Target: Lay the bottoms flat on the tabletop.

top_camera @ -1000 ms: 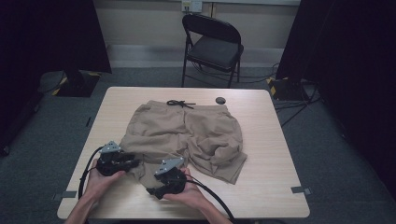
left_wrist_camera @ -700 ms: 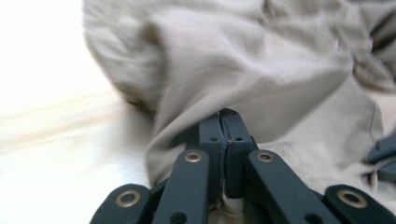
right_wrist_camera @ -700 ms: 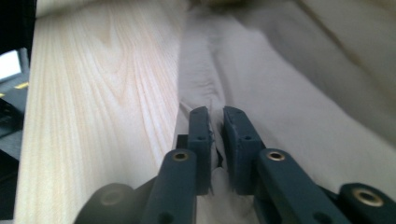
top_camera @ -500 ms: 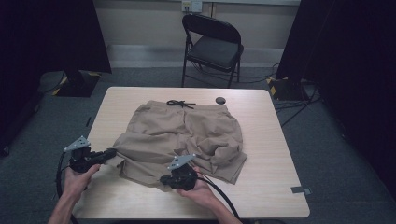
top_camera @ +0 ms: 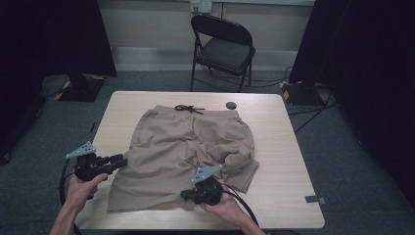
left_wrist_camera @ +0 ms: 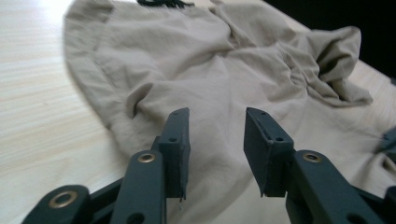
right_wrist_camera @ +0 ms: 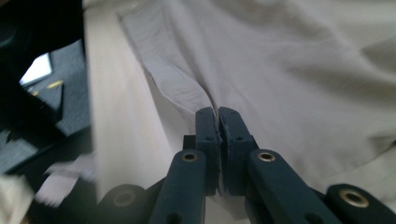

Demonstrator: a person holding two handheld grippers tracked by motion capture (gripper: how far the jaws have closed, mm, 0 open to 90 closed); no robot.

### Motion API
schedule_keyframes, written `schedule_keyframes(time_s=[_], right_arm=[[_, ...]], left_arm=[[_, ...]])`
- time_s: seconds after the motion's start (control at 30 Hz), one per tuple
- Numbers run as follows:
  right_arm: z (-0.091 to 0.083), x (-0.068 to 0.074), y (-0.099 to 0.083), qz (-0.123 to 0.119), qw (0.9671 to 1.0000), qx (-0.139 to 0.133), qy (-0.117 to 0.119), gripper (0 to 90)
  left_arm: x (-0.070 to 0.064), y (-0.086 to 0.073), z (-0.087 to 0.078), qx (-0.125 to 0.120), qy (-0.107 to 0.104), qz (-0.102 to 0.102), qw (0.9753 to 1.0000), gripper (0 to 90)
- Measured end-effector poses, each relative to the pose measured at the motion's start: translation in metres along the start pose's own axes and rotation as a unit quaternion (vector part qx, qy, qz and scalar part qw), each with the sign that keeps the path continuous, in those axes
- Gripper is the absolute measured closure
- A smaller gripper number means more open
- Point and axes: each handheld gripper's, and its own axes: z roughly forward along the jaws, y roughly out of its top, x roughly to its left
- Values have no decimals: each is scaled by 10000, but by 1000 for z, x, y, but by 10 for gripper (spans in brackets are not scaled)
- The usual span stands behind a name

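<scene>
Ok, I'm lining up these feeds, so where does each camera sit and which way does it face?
High view: above the person's side, facing forward and down on the table; forearms, both hand-held grippers.
Left gripper view: on the left hand-held gripper, facing across the shorts; open jaws.
Right gripper view: on the right hand-held gripper, facing the hem; jaws pinching it.
Shared: the shorts appear in all three.

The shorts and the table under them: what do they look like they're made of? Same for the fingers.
The shorts look like matte woven cotton-type cloth: tan, soft creases, stitched hem; the exact fibre is unclear. The table looks like pale wood or wood-look laminate, going by its grain lines and slight sheen. The left gripper fingers look like dull dark moulded plastic, with brass-coloured fasteners at the joints.
</scene>
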Motion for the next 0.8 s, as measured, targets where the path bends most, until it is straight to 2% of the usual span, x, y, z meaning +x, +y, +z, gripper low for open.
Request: schedule_keyframes(time_s=[0.1, 0.13, 0.17, 0.2, 0.23, 0.3, 0.33, 0.37, 0.43, 0.47, 0.5, 0.53, 0.57, 0.7, 0.8], right_arm=[[-3, 11, -10, -74, 9999, 107, 102, 872], [-3, 13, -12, -84, 9998, 140, 128, 866], [-2, 15, -13, -100, 9997, 138, 168, 832], [-1, 16, -12, -111, 9997, 129, 173, 757], [-1, 16, -11, -88, 9997, 105, 180, 697], [0, 13, -5, -56, 9998, 1, 186, 601], [1, 10, -1, -29, 9999, -58, 150, 595], [1, 10, -1, -29, 9999, -58, 150, 595], [11, 0, 13, 34, 9998, -193, -5, 589], [14, -2, 16, 24, 9998, -184, -35, 590], [20, -4, 19, 19, 9998, -166, -96, 588], [20, -4, 19, 19, 9998, -166, -96, 588], [34, -7, 25, 0, 9998, -88, -172, 585], [53, -8, 31, -25, 9997, 29, -238, 585], [63, -7, 33, -84, 9994, 115, -301, 584]], left_arm=[[-3, -2, 9, 200, 34, 48, 9998, 610], [-3, -2, 9, 200, 34, 48, 9998, 614], [-4, -3, 13, 255, 28, 50, 9997, 620], [-4, -4, 17, 343, 25, 88, 9994, 627], [-6, -6, 23, 463, 98, 99, 9988, 638], [-5, -10, 31, 650, 79, 108, 9978, 653], [-5, -12, 35, 757, 127, 150, 9969, 658], [-5, -12, 35, 757, 127, 150, 9969, 663], [-6, -19, 41, 937, 121, 211, 9953, 666], [-6, -19, 41, 937, 121, 211, 9953, 666], [-9, -24, 43, 1159, 168, 310, 9926, 665], [-9, -24, 43, 1159, 168, 310, 9926, 659], [-12, -27, 40, 1137, 155, 289, 9930, 659], [-13, -33, 31, 1119, 141, 219, 9934, 656], [-18, -39, 21, 1187, 85, 324, 9924, 629]])
